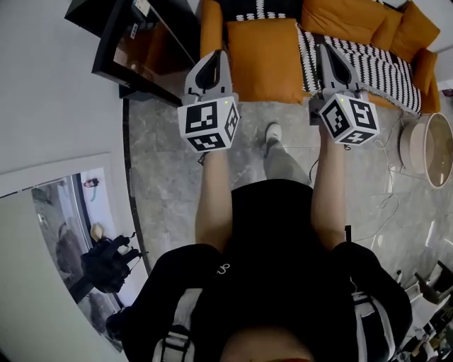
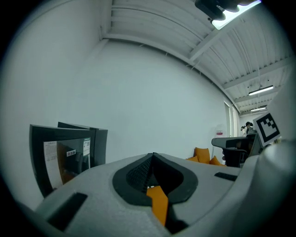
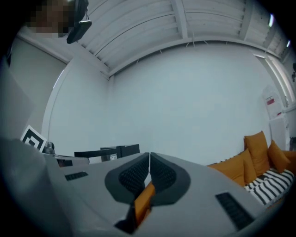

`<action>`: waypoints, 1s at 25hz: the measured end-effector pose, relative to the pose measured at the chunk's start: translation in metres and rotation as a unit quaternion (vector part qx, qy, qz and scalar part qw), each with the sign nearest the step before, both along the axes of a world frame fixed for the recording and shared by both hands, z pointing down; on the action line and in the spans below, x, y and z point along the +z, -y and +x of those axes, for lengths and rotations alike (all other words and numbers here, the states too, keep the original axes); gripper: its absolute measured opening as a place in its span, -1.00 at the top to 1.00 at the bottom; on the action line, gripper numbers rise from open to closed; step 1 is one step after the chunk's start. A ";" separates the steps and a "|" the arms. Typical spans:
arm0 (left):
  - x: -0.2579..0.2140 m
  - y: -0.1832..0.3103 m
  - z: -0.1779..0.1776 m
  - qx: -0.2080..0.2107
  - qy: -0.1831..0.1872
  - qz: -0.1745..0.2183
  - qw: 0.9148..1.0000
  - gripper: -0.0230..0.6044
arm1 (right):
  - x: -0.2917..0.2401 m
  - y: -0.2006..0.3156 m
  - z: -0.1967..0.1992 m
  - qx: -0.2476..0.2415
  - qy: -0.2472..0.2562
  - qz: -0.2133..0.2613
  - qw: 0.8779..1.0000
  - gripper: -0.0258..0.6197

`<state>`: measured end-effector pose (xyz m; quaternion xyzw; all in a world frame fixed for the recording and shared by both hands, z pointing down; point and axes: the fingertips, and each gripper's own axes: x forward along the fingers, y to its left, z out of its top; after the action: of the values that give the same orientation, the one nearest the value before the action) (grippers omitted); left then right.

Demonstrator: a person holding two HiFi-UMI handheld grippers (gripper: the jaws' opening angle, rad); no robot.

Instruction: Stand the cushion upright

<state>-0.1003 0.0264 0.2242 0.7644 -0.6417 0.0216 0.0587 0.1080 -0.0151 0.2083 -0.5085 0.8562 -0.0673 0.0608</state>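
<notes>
Currently the cushion (image 1: 265, 62) lies on the seat of the orange sofa (image 1: 210, 32), toward its left end, with its broad face up; it looks flat rather than upright. Cushion: square, plain orange, same colour as the sofa, smooth cover, slightly rounded corners, front edge near the seat's front edge. Nothing touches it.

Left gripper (image 1: 216, 56): held out level over the grey stone floor (image 1: 163, 177), in front of the sofa's left arm. Its own view shows the left gripper (image 2: 152, 155) with jaws pressed together and nothing between them. An orange sliver shows in the slot under the tips; source not clear.

Right gripper (image 1: 327, 49): also level, off the cushion's right side, in line with a black-and-white striped blanket (image 1: 368, 63) draped over the seat. In its own view the right gripper (image 3: 149, 154) has its jaws closed tip to tip, empty, with the same orange sliver beneath.

Surroundings: more orange cushions (image 1: 347, 18) against the sofa back on the right. A black cabinet (image 1: 141, 42) stands left of the sofa. A round pale basket (image 1: 428, 148) sits on the floor at right. The person's shoe (image 1: 273, 132) is just short of the sofa front.
</notes>
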 end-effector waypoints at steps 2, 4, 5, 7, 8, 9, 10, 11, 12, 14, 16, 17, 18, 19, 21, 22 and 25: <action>0.003 0.033 0.008 -0.004 -0.001 -0.007 1.000 0.89 | 0.003 0.036 0.007 -0.003 -0.001 -0.007 1.000 0.88; 0.003 0.064 0.016 -0.008 -0.004 -0.011 1.000 0.89 | 0.004 0.069 0.015 -0.006 -0.001 -0.012 1.000 0.88; 0.003 0.078 0.020 -0.010 -0.004 -0.011 1.000 0.89 | 0.005 0.084 0.019 -0.007 -0.001 -0.014 1.000 0.88; 0.002 0.104 0.027 -0.011 -0.002 -0.012 1.000 0.89 | 0.007 0.112 0.023 -0.011 0.000 -0.017 1.000 0.88; 0.002 0.116 0.029 -0.011 -0.001 -0.013 1.000 0.89 | 0.008 0.124 0.024 -0.013 0.000 -0.018 1.000 0.88; 0.001 0.126 0.031 -0.012 -0.001 -0.013 1.000 0.89 | 0.008 0.136 0.025 -0.015 0.001 -0.019 1.000 0.88; 0.001 0.136 0.033 -0.014 0.000 -0.014 1.000 0.89 | 0.007 0.147 0.026 -0.018 0.001 -0.020 1.000 0.88; 0.000 0.145 0.033 -0.017 0.001 -0.015 1.000 0.90 | 0.006 0.157 0.026 -0.020 0.002 -0.020 1.000 0.88; -0.001 0.153 0.034 -0.019 0.002 -0.016 1.000 0.89 | 0.005 0.167 0.027 -0.022 0.004 -0.020 1.000 0.88; -0.003 0.168 0.035 -0.019 0.007 -0.019 1.000 0.89 | 0.003 0.183 0.029 -0.023 0.008 -0.021 0.999 0.88; -0.001 0.179 0.034 -0.019 0.011 -0.024 0.999 0.89 | 0.007 0.195 0.029 -0.022 0.011 -0.026 0.999 0.88; 0.001 0.183 0.032 -0.020 0.012 -0.028 0.999 0.89 | 0.011 0.200 0.027 -0.022 0.012 -0.031 0.999 0.88; 0.004 0.186 0.030 -0.021 0.013 -0.032 0.999 0.89 | 0.014 0.204 0.025 -0.023 0.013 -0.035 0.999 0.88; 0.006 0.190 0.027 -0.021 0.014 -0.036 0.999 0.89 | 0.017 0.208 0.022 -0.024 0.014 -0.038 0.999 0.88; 0.013 0.196 0.023 -0.020 0.014 -0.044 0.999 0.89 | 0.024 0.214 0.016 -0.025 0.011 -0.044 0.999 0.88; 0.017 0.199 0.021 -0.017 0.013 -0.049 0.999 0.89 | 0.028 0.215 0.014 -0.024 0.008 -0.048 0.999 0.88; 0.032 0.206 0.015 -0.008 0.007 -0.064 0.998 0.89 | 0.042 0.219 0.008 -0.016 -0.003 -0.062 0.998 0.88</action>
<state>-0.0854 -0.1800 0.2558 0.7538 -0.6455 0.0672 0.1033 0.1163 -0.2343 0.2506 -0.4978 0.8586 -0.1197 0.0251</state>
